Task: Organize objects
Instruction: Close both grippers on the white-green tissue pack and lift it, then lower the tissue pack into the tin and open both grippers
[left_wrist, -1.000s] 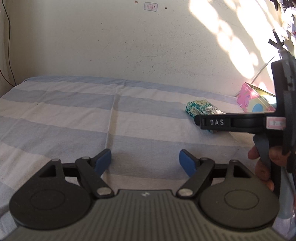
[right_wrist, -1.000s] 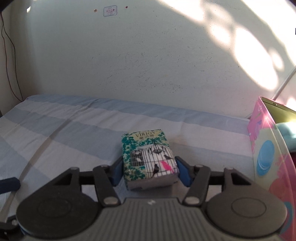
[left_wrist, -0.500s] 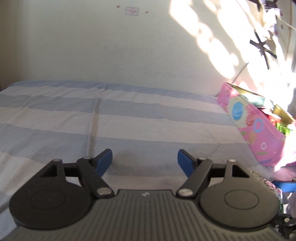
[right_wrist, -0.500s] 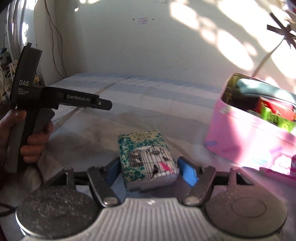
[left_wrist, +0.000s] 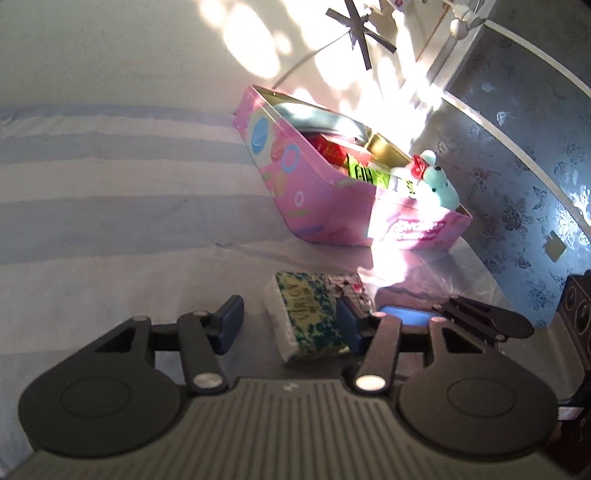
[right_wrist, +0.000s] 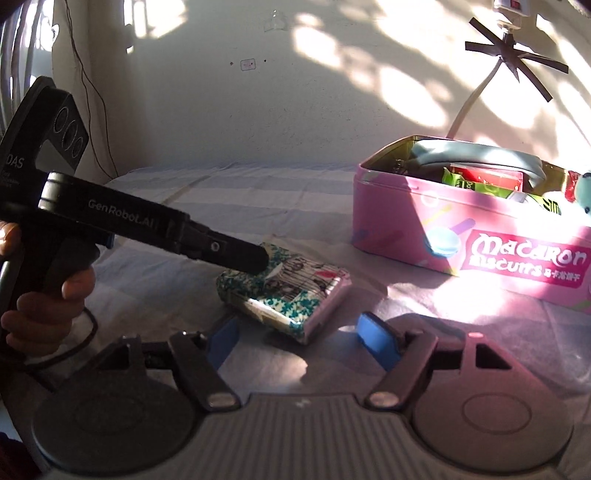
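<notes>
A green-and-white tissue pack with a birdcage print (right_wrist: 284, 293) lies on the striped bedsheet, just ahead of my right gripper (right_wrist: 301, 338), which is open and empty. In the left wrist view the pack (left_wrist: 310, 319) sits between the fingers of my left gripper (left_wrist: 290, 323), close to the right pad; the jaws are open and do not clamp it. The left gripper's body (right_wrist: 147, 232) reaches over the pack from the left. A pink Macaron Biscuits tin (right_wrist: 472, 236) stands open behind, also in the left wrist view (left_wrist: 332, 188).
The tin holds snack packets, a grey pouch and a teal plush toy (left_wrist: 439, 181). A patterned grey cabinet (left_wrist: 517, 155) stands at the right. A wall (right_wrist: 295, 92) runs behind the bed. The striped sheet (left_wrist: 110, 221) stretches left.
My right gripper has let go of the tissue pack, which now lies on the sheet. My left gripper has swung right and come in around the pack.
</notes>
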